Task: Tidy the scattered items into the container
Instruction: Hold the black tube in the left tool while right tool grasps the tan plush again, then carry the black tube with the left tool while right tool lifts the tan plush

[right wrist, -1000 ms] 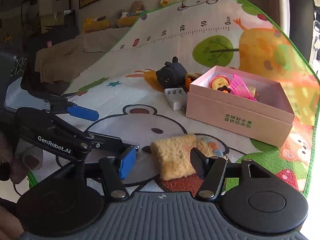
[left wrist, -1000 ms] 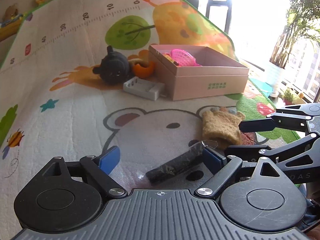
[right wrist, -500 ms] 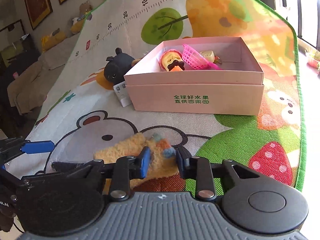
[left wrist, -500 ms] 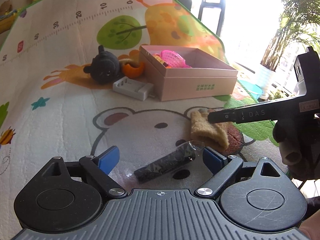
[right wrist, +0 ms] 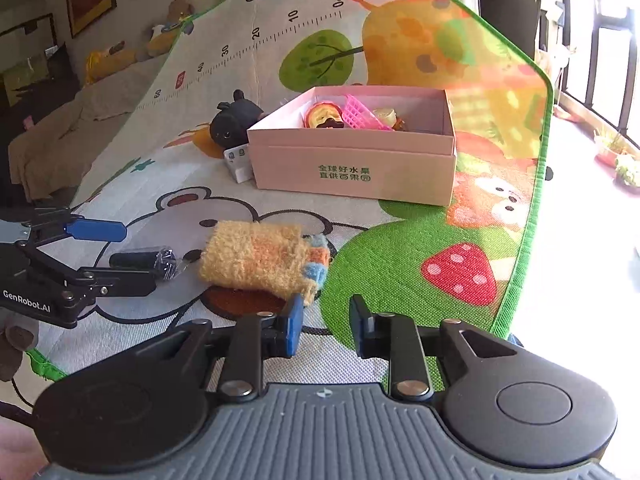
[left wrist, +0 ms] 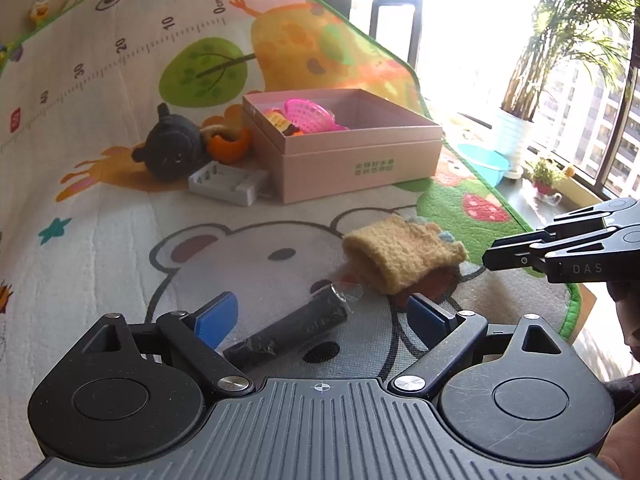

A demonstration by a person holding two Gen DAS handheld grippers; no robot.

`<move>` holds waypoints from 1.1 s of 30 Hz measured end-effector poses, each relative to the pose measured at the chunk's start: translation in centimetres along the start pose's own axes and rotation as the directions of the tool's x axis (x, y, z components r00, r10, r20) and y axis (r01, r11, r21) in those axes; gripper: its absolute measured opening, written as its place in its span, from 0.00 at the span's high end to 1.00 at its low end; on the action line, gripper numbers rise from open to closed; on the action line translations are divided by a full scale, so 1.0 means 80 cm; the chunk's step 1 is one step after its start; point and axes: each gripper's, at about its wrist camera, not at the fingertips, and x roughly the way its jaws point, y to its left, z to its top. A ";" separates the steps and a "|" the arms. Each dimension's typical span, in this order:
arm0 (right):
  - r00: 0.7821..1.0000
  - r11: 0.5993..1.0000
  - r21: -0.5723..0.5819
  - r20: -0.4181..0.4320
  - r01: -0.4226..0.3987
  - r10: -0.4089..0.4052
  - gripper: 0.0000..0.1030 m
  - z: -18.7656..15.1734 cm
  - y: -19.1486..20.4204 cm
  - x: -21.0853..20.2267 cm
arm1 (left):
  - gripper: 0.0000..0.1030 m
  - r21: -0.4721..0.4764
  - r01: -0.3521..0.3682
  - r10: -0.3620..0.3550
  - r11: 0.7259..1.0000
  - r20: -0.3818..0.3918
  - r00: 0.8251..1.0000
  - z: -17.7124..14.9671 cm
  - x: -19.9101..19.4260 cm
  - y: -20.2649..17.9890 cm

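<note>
My left gripper (left wrist: 320, 316) is open low over the play mat, with a black plastic-wrapped cylinder (left wrist: 292, 330) lying between its blue pads, untouched. A fuzzy yellow glove (right wrist: 260, 258) lies just ahead of my right gripper (right wrist: 326, 320), whose jaws are opening with nothing between them. The glove (left wrist: 400, 256) rests between the two grippers. An open pink box (right wrist: 352, 168) farther back holds a pink basket (right wrist: 362, 114) and small toys. From the right wrist view the left gripper (right wrist: 138, 256) straddles the cylinder (right wrist: 144, 260).
A black plush toy (left wrist: 172, 152), an orange piece (left wrist: 228, 144) and a white battery charger (left wrist: 228, 182) lie left of the box (left wrist: 360, 160). The mat's green edge (right wrist: 516, 280) runs close on the right, with bare floor, a teal basin (left wrist: 484, 160) and plants beyond.
My right gripper shut over the glove, then drew back to the right and partly reopened with nothing in it. The glove now lies more bunched. My left gripper edged closer around the cylinder.
</note>
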 end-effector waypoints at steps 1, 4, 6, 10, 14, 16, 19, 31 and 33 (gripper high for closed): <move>1.000 1.000 0.004 0.018 -0.006 0.006 0.38 0.005 0.004 0.003 | 0.08 -0.002 -0.011 0.011 1.000 -0.004 1.000 -0.001 0.000 0.001; 0.999 1.000 0.003 0.048 -0.019 0.019 0.17 0.021 0.021 0.021 | 0.08 -0.019 -0.042 0.041 0.999 -0.014 0.999 -0.003 -0.002 0.007; 0.999 1.000 0.001 0.030 -0.016 0.016 0.16 0.029 0.032 0.043 | 0.07 -0.033 -0.065 0.064 0.997 -0.022 0.998 -0.004 -0.003 0.014; 0.999 1.000 -0.002 -0.025 -0.024 0.024 0.14 0.032 0.048 0.078 | 0.07 -0.049 -0.096 0.095 0.994 -0.037 0.995 -0.007 -0.007 0.026; 0.999 0.999 -0.034 -0.038 -0.020 0.018 0.20 0.026 0.053 0.082 | 0.07 -0.064 -0.104 0.101 0.993 -0.046 0.994 -0.012 -0.011 0.033; 0.999 0.999 -0.031 -0.032 -0.030 0.029 0.34 0.024 0.050 0.076 | 0.07 -0.070 -0.101 0.097 0.992 -0.051 0.994 -0.013 -0.011 0.034; 1.000 1.000 -0.030 -0.015 0.000 -0.001 0.45 0.018 0.042 0.063 | 0.06 -0.071 -0.095 0.091 0.993 -0.059 0.994 -0.014 -0.009 0.031; 0.990 0.990 0.061 0.060 0.127 -0.131 0.33 -0.024 0.000 0.020 | 0.05 -0.134 -0.178 0.162 0.975 -0.118 0.980 -0.016 -0.003 0.016; 0.989 0.990 0.062 0.068 0.130 -0.134 0.27 -0.026 0.002 0.023 | 0.05 -0.172 -0.182 0.162 0.968 -0.126 0.979 -0.016 -0.008 0.021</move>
